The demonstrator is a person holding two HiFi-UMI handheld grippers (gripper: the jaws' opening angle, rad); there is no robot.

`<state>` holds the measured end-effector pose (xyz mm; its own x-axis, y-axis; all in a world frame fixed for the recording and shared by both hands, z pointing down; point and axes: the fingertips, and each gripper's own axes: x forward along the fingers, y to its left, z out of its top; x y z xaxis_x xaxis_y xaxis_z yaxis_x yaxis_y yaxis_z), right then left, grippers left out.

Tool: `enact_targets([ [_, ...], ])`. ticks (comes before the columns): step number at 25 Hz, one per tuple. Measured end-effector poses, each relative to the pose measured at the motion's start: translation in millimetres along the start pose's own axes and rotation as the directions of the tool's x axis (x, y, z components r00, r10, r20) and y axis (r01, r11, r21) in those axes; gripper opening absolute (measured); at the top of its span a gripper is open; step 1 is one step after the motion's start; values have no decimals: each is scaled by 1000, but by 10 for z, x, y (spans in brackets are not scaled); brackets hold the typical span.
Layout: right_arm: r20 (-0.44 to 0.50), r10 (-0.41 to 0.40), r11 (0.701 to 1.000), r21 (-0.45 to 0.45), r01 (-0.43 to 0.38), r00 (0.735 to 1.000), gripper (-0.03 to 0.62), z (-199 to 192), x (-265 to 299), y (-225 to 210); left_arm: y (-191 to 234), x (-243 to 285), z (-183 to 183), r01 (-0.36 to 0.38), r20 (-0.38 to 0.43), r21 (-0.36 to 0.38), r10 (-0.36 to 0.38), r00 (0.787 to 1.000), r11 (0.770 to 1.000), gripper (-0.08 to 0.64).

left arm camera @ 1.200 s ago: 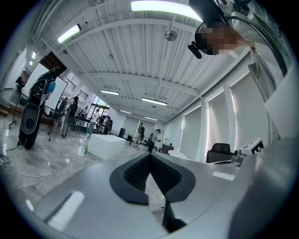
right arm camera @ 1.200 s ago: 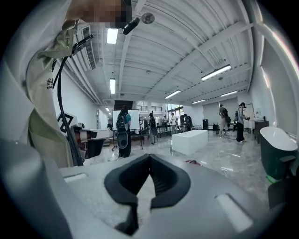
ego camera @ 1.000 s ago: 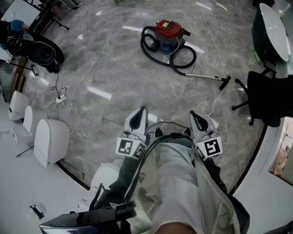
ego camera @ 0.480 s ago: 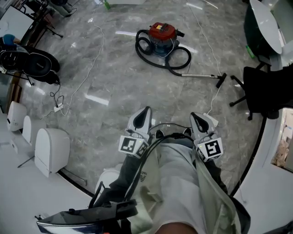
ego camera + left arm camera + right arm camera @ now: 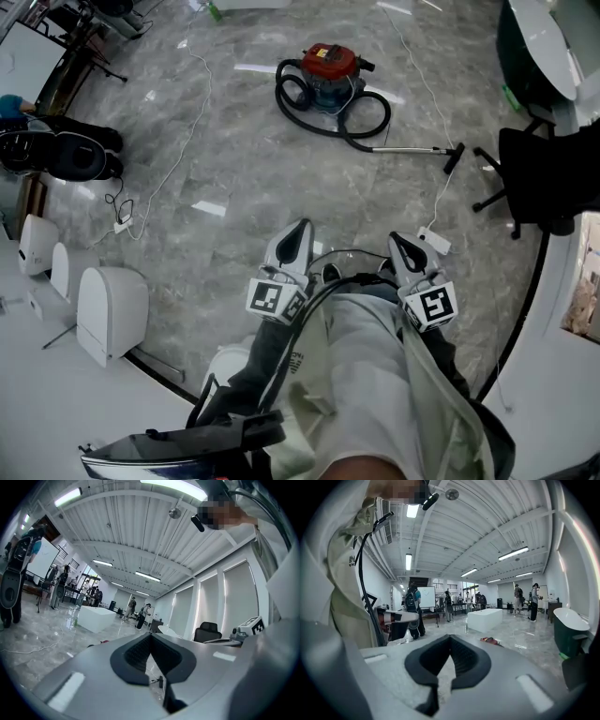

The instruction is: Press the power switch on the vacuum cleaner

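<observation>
The vacuum cleaner [image 5: 330, 67] has a red lid and a blue drum and stands on the grey marble floor at the far middle of the head view. Its black hose [image 5: 364, 122] loops round it, and the metal wand [image 5: 412, 150] lies to the right. The left gripper [image 5: 298, 230] and right gripper [image 5: 395, 238] are held low in front of the person's body, far short of the vacuum. Both are shut with nothing between the jaws. The right gripper view shows the vacuum cleaner [image 5: 490, 640] as a small red shape far across the floor, above its gripper [image 5: 450, 637].
White ceramic fixtures [image 5: 111, 309] stand at the left. A power strip [image 5: 122, 202] with a white cable lies on the floor, and a white plug block [image 5: 433, 241] lies near the right gripper. A black office chair [image 5: 539, 178] and a dark tub [image 5: 548, 56] stand at the right. Several people stand far off.
The head view has drifted a little, so the vacuum cleaner and floor objects sit slightly differently in frame. Both grippers stay shut in the same place before the body.
</observation>
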<state>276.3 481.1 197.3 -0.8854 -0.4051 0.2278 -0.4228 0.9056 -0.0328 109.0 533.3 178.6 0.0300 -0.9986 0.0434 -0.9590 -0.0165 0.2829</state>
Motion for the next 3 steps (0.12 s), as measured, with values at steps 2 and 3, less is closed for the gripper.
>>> enact_targets([
  [2, 7, 1, 1000, 5, -1, 1000, 2, -13, -5, 0, -6, 16, 1, 2, -1, 6, -2, 1000, 1000, 5],
  [3, 10, 1, 1000, 8, -1, 1000, 2, -23, -7, -3, -10, 27, 2, 3, -1, 9, -3, 1000, 1000, 5],
])
